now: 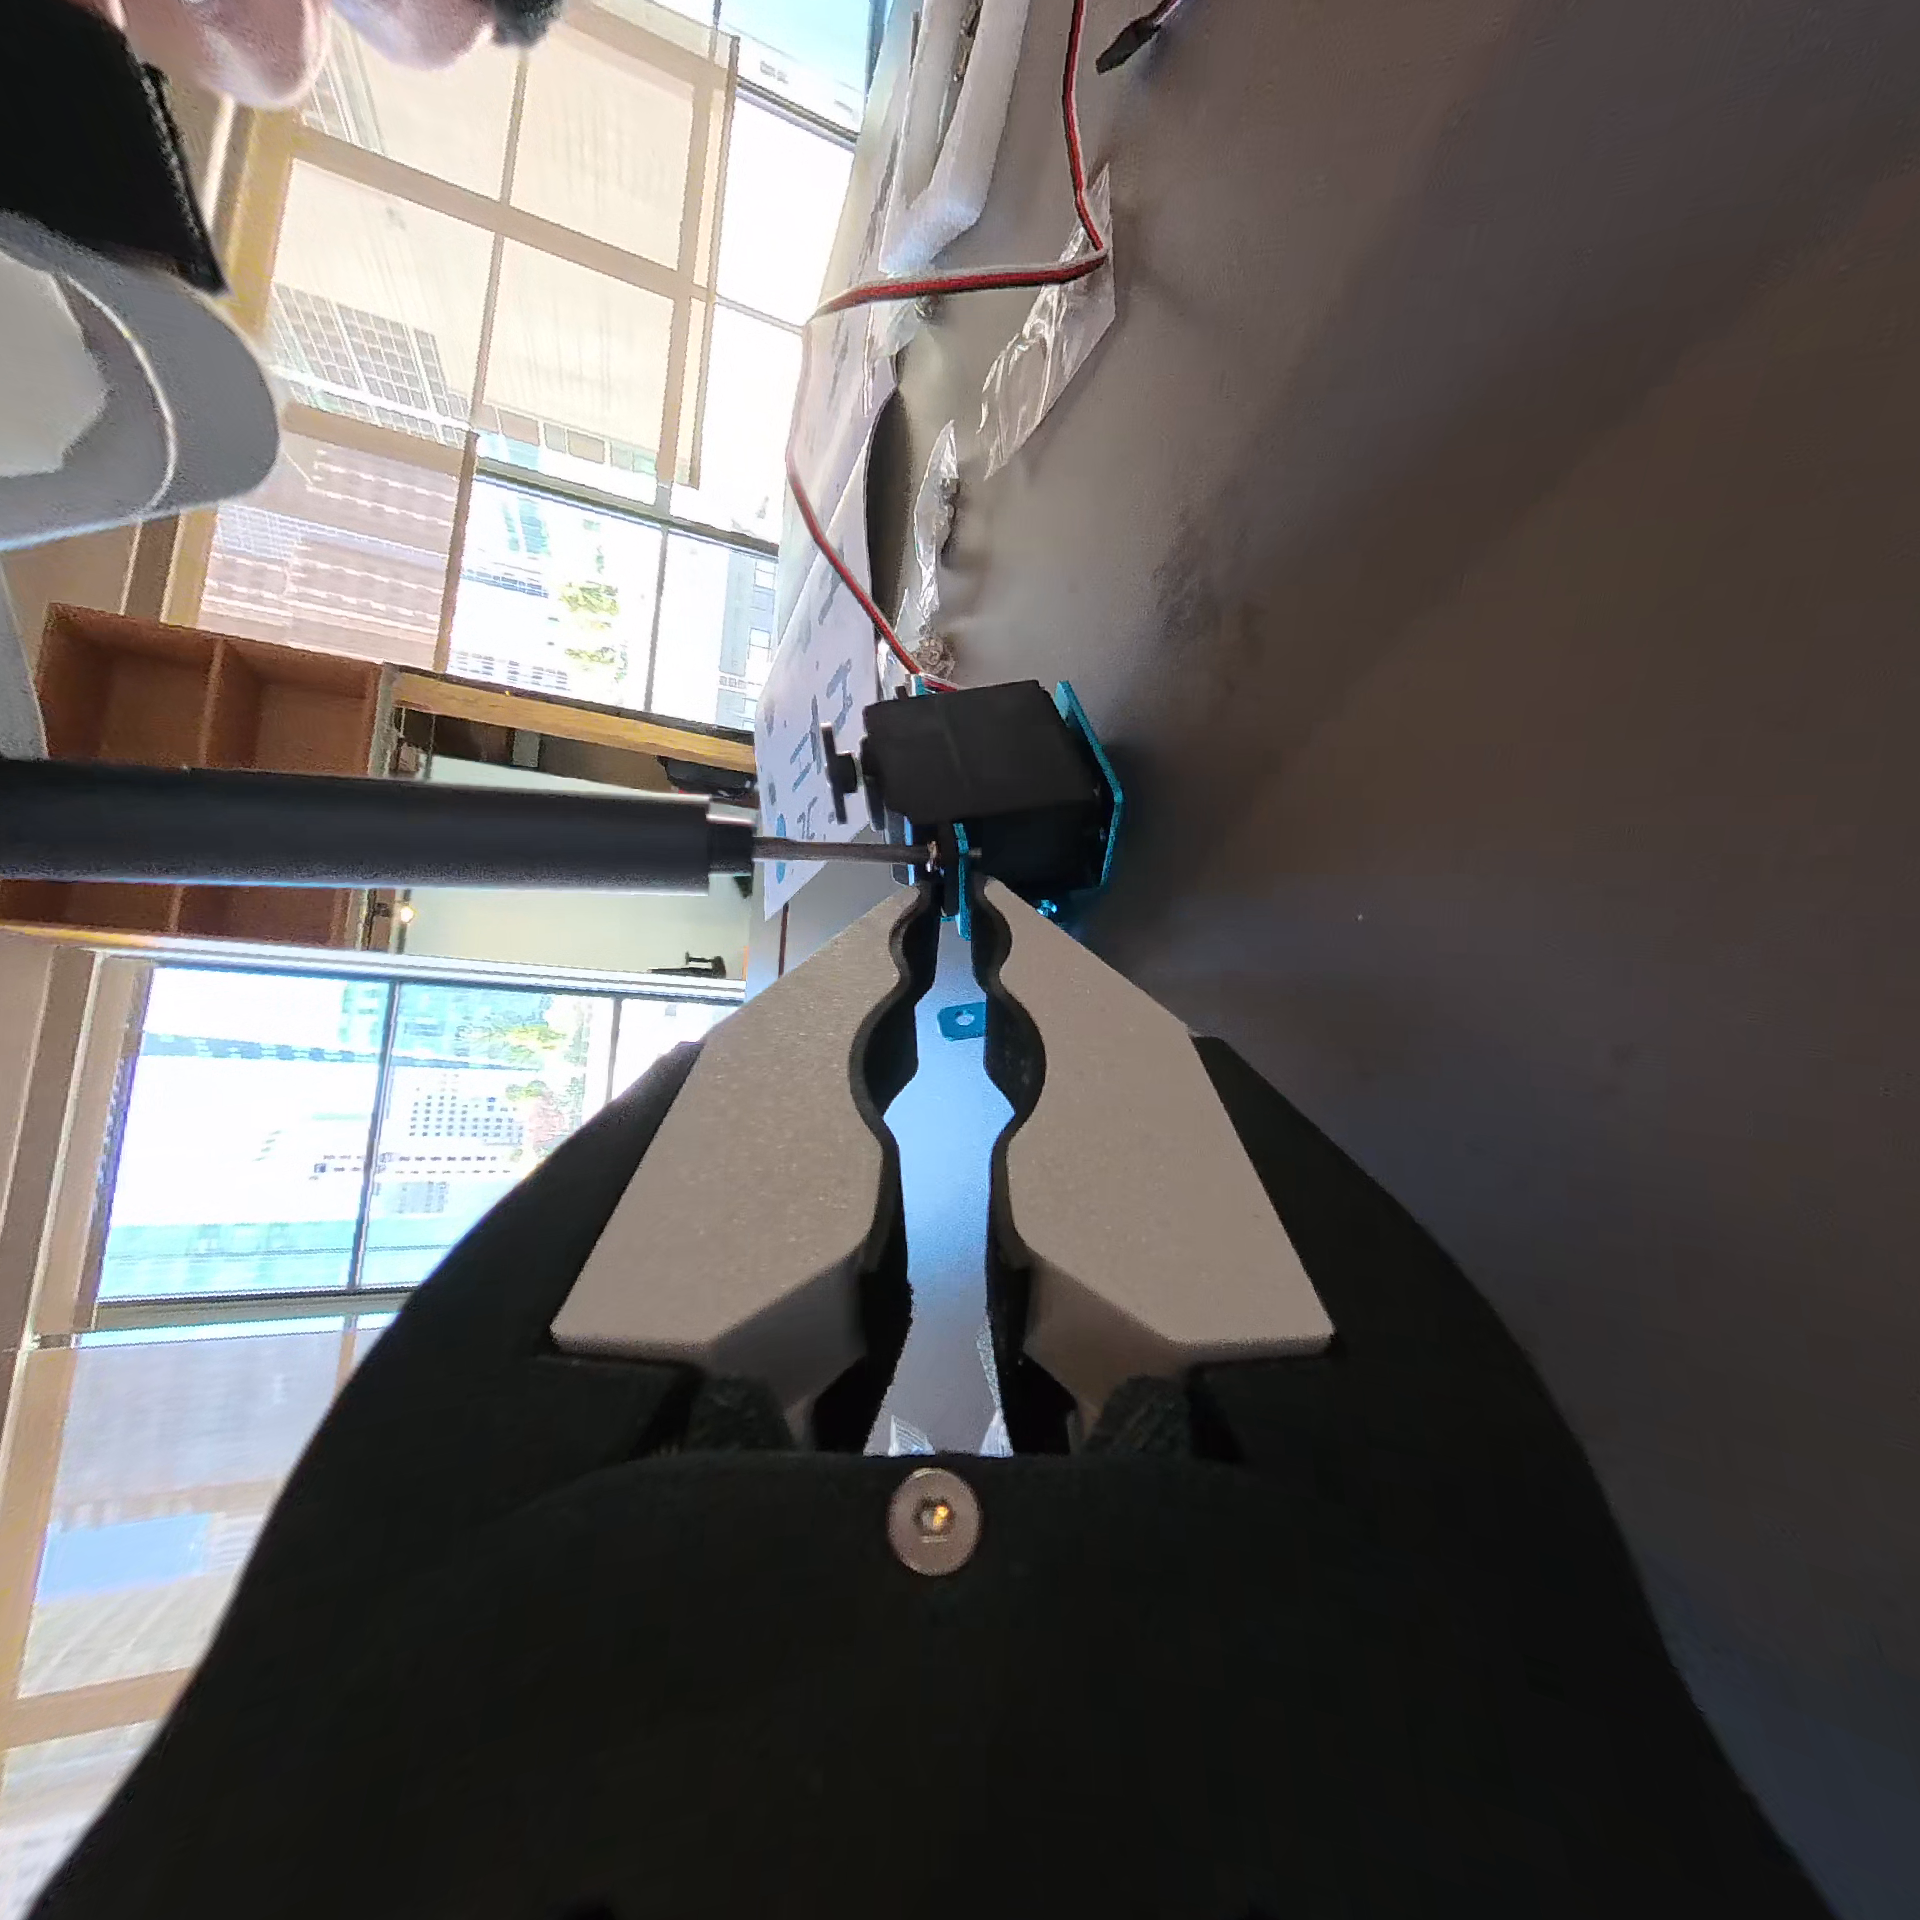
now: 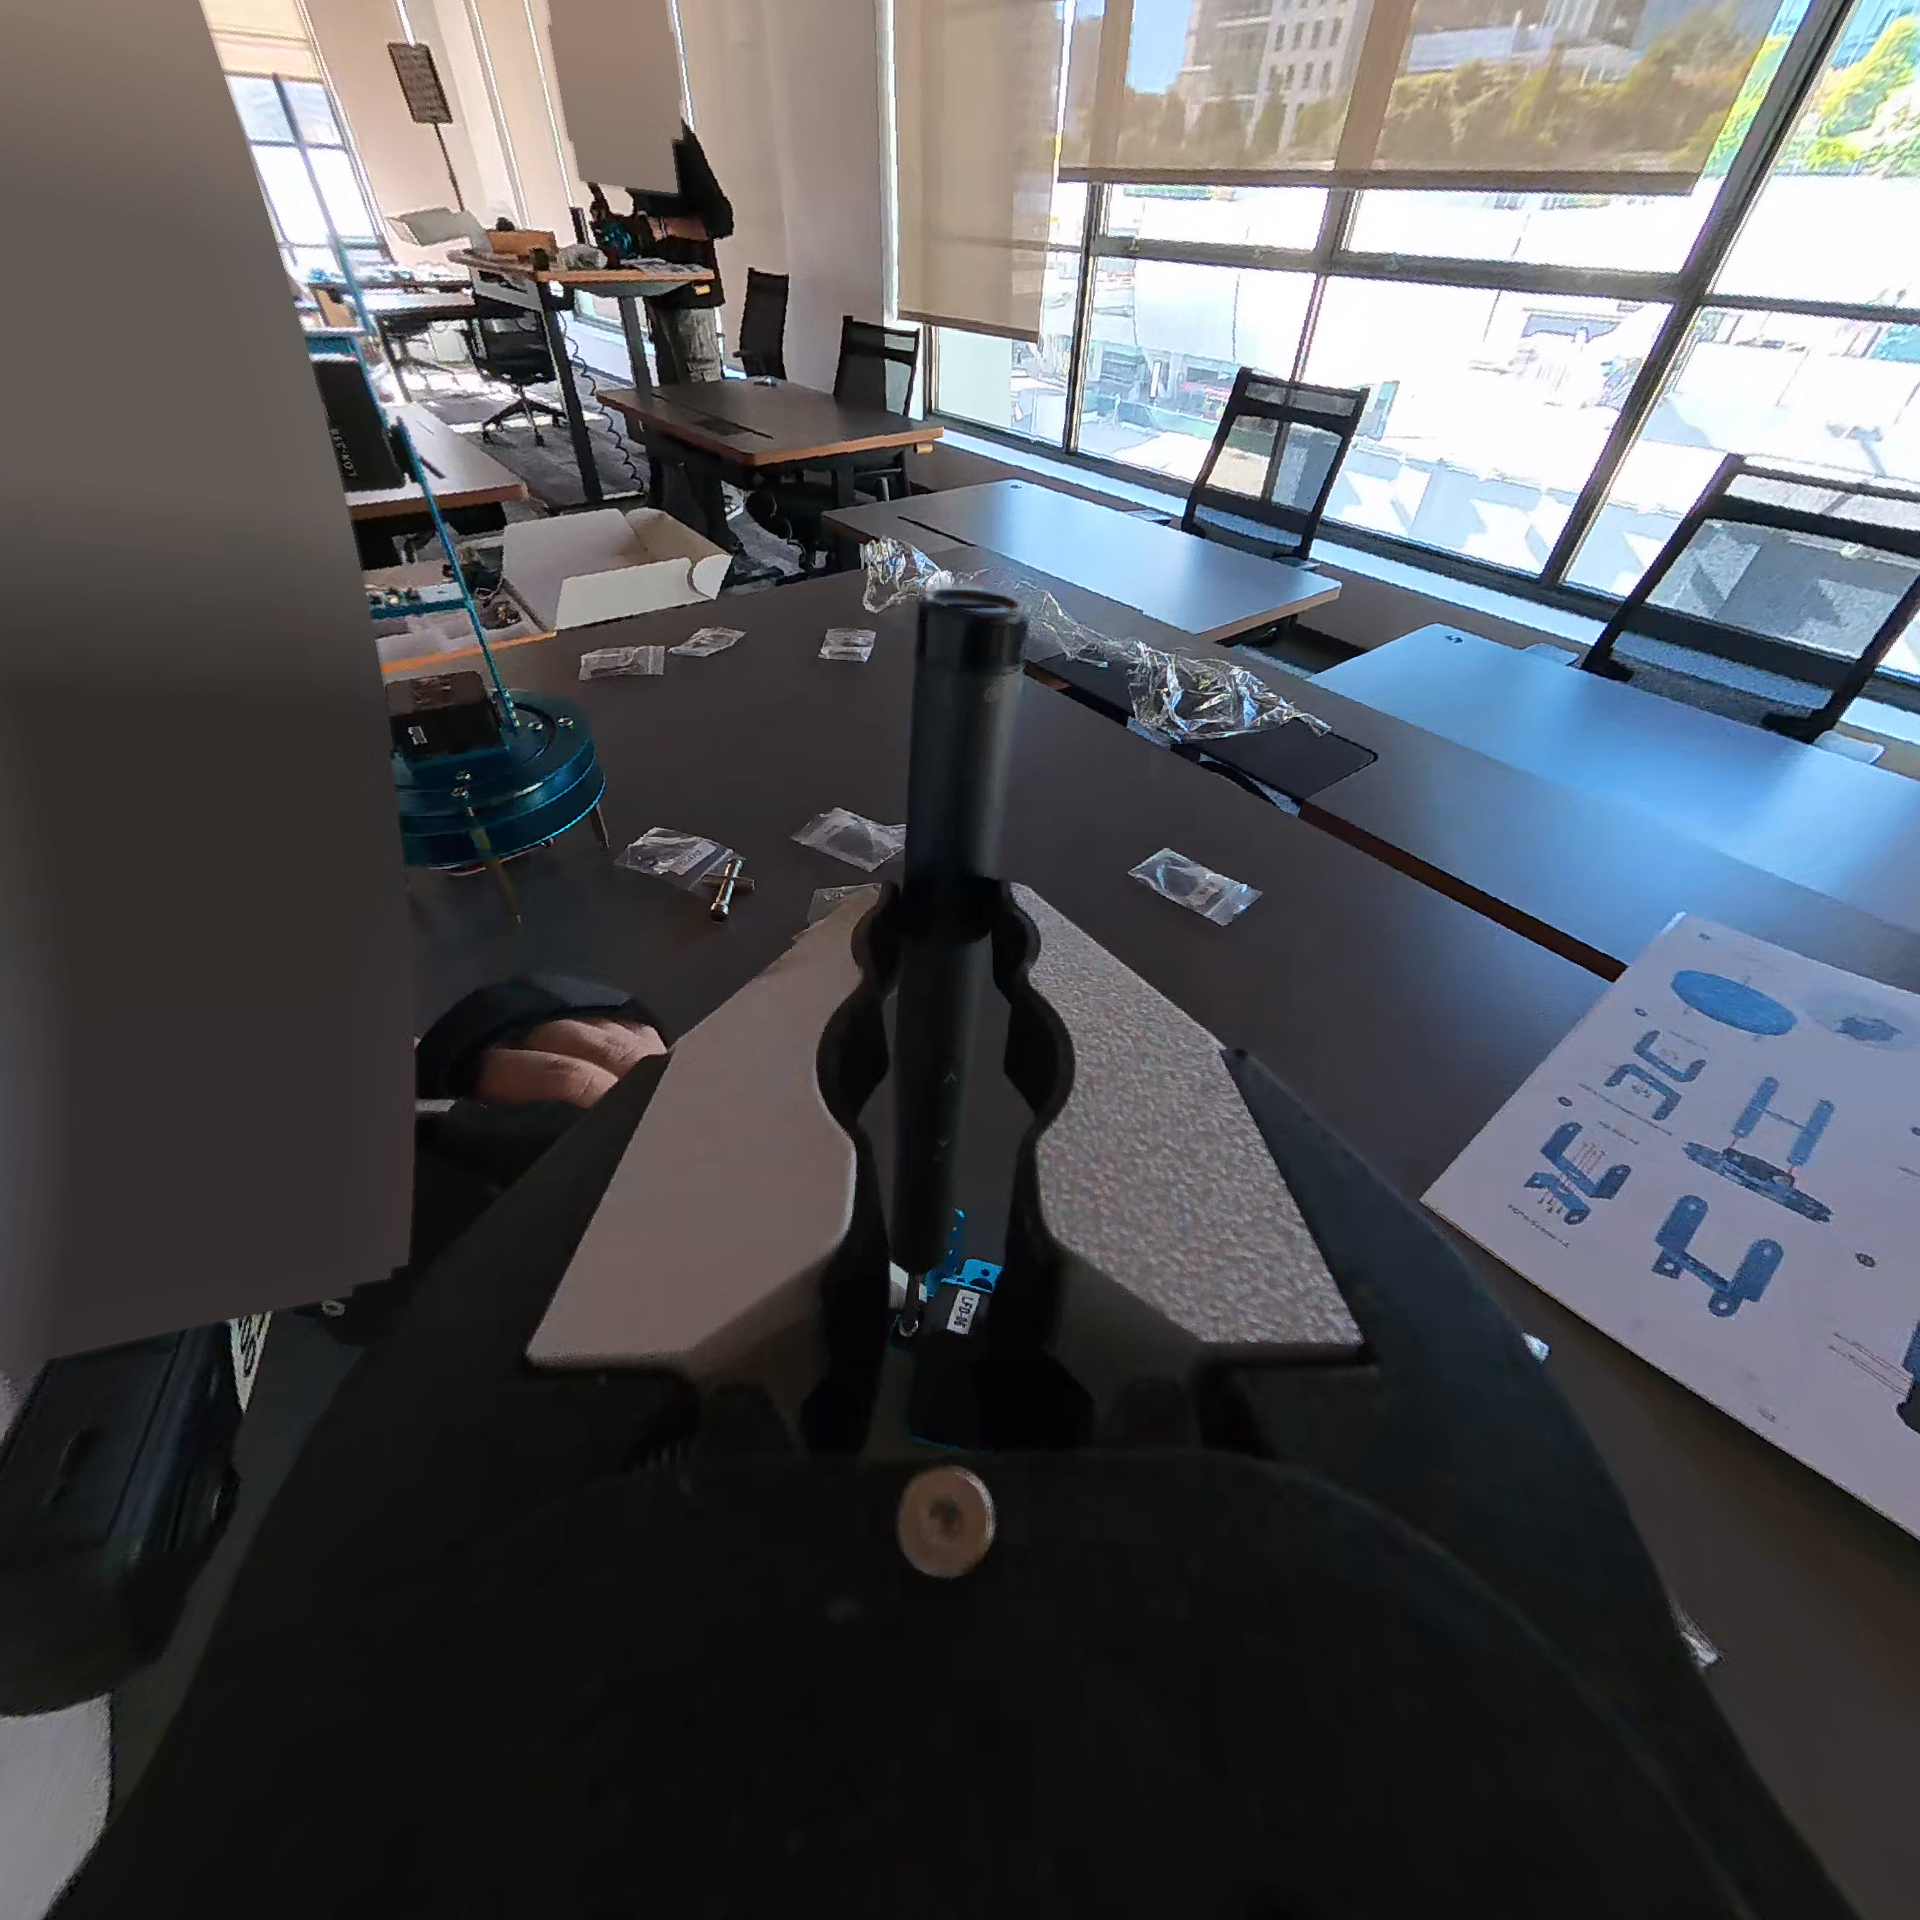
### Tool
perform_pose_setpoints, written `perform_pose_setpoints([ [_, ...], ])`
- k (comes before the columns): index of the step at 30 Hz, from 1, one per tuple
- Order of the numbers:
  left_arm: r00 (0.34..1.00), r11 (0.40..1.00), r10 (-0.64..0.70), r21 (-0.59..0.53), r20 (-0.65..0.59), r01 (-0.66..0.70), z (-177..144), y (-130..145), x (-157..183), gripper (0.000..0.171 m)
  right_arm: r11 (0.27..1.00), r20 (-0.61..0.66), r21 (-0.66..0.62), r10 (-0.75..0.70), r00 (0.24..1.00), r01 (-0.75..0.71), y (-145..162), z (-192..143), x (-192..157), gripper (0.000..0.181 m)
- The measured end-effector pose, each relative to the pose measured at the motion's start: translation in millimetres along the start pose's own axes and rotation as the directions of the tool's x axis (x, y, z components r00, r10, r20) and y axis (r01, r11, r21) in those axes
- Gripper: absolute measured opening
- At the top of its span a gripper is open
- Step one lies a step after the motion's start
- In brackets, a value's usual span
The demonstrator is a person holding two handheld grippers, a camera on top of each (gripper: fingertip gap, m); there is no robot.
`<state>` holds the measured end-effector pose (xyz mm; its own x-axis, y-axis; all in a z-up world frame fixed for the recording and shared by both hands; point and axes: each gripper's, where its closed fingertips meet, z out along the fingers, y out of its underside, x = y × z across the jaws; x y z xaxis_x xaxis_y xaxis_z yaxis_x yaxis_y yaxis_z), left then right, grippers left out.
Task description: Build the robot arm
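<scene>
In the left wrist view, which is turned on its side, my left gripper (image 1: 951, 906) is shut on the thin flange of a blue metal bracket (image 1: 1091, 790). The bracket carries a black servo (image 1: 977, 758) with a red, white and black wire (image 1: 831, 540) and rests against the dark table (image 1: 1507, 831). My right gripper (image 2: 940, 920) is shut on a dark grey electric screwdriver (image 2: 951, 831), held upright with its bit down. The screwdriver also shows in the left wrist view (image 1: 364, 826), its bit on a screw at the bracket's edge. The bracket shows between the right fingers (image 2: 975, 1273).
On the dark table (image 2: 1299, 1039) stand a blue round base with a black box (image 2: 499, 769), several small plastic bags (image 2: 1193, 883), a metal cross wrench (image 2: 724, 883), crumpled clear wrap (image 2: 1195, 686) and a printed sheet (image 2: 1714, 1174). A hand (image 2: 561, 1070) is at the left. Desks, chairs and a person stand behind. My right fingertips sit around 15 cm from my left ones.
</scene>
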<state>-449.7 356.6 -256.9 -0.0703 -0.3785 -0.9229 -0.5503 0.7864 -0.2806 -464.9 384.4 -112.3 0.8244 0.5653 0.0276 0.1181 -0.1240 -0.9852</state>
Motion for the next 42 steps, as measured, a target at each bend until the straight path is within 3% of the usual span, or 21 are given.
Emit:
perform_pose_setpoints([
  [8,1.0,1.0,0.027,-0.014,0.004,-0.027,3,1,2,0.005,0.997,0.024,-0.07,-0.011,1.0,0.013,5,11,-1,0.017],
  [17,1.0,1.0,-0.028,0.003,-0.011,0.028,0,-1,2,0.005,0.999,0.031,-0.053,-0.012,0.999,0.014,5,14,0,0.017],
  [22,0.99,0.99,-0.139,0.016,-0.038,0.14,-4,-1,-2,0.013,0.998,0.034,-0.059,-0.017,0.999,0.019,5,16,0,0.017],
  [26,0.963,0.957,-0.268,0.106,-0.04,0.271,-18,-5,-20,0.006,0.998,0.037,-0.063,-0.021,0.999,0.023,5,17,0,0.017],
  [30,0.87,0.85,-0.48,0.184,-0.111,0.493,-31,-8,-41,0.012,0.997,0.041,-0.067,-0.022,0.999,0.025,5,18,1,0.017],
  [34,0.592,0.559,-0.745,0.197,-0.306,0.805,-37,-13,-67,0.044,0.997,0.043,-0.067,-0.026,0.999,0.029,5,19,0,0.017],
  [36,0.487,0.454,-0.793,0.178,-0.365,0.873,-36,-12,-77,0.05,0.997,0.043,-0.067,-0.025,0.999,0.028,5,19,0,0.017],
  [42,0.405,0.406,-0.83,0.083,-0.384,0.91,-21,-9,-80,0.038,0.997,0.036,-0.069,-0.032,0.999,0.035,5,21,-1,0.017],
])
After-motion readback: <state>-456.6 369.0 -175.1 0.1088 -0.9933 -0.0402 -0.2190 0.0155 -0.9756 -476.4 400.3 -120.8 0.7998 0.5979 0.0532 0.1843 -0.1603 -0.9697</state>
